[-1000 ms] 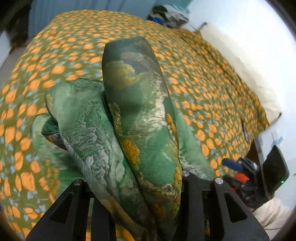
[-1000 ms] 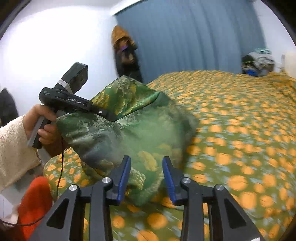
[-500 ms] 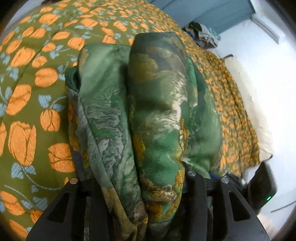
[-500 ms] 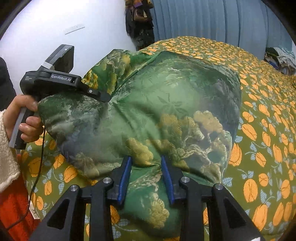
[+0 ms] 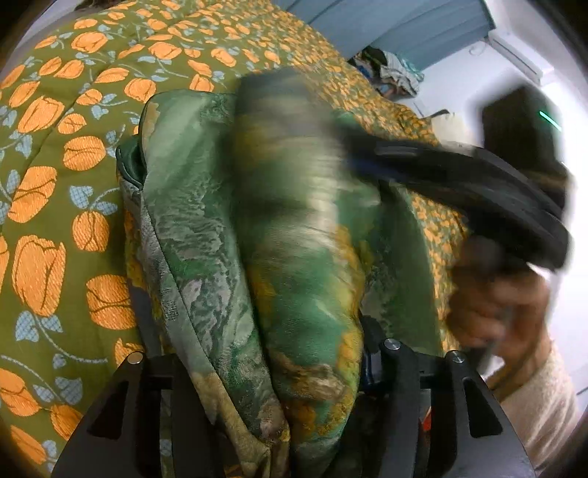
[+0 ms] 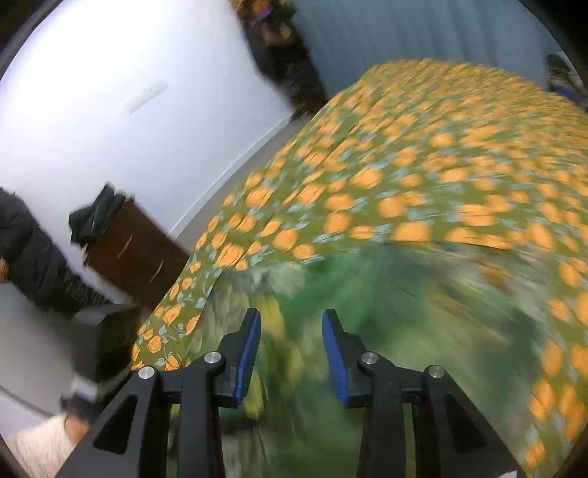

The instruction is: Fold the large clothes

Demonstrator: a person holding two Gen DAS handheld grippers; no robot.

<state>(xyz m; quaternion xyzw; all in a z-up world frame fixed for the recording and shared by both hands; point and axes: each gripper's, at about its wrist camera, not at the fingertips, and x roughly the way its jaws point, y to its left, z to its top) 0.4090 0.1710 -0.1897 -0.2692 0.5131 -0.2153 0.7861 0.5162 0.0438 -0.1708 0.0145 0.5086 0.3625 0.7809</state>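
Green brocade fills the near ground: the folded garment [image 5: 294, 264] lies bunched on the bed, its thick roll running up between the fingers of the left gripper [image 5: 272, 353]. Those jaws have just been opening, and the cloth sits between them; whether the pads press on it I cannot tell, since the fabric hides them.

At three o'clock in the left wrist view, the person's right hand [image 5: 496, 305] grips the handle of the right gripper [image 5: 459, 184], which is smeared by motion and reaches across the top of the garment toward eleven o'clock. A cream fleecy sleeve [image 5: 544, 404] shows at five o'clock.

From the right wrist view, the blue-padded fingers [image 6: 250, 349] of the right gripper [image 6: 290, 353] stand partly apart with nothing pinched between them; the green garment [image 6: 386, 331] lies blurred below and beyond them, from six o'clock out to three.

Past the garment spreads the bedspread [image 5: 73, 184], olive with orange tulips and pale blue leaves, covering the bed toward twelve o'clock. Beside the bed at nine o'clock stands a brown wooden cabinet [image 6: 136, 253] with dark cloth heaped on top. Farther off are a white wall [image 6: 128, 110] and grey-blue curtains [image 6: 404, 33], with a small heap of clothes [image 5: 393, 73] at one o'clock.
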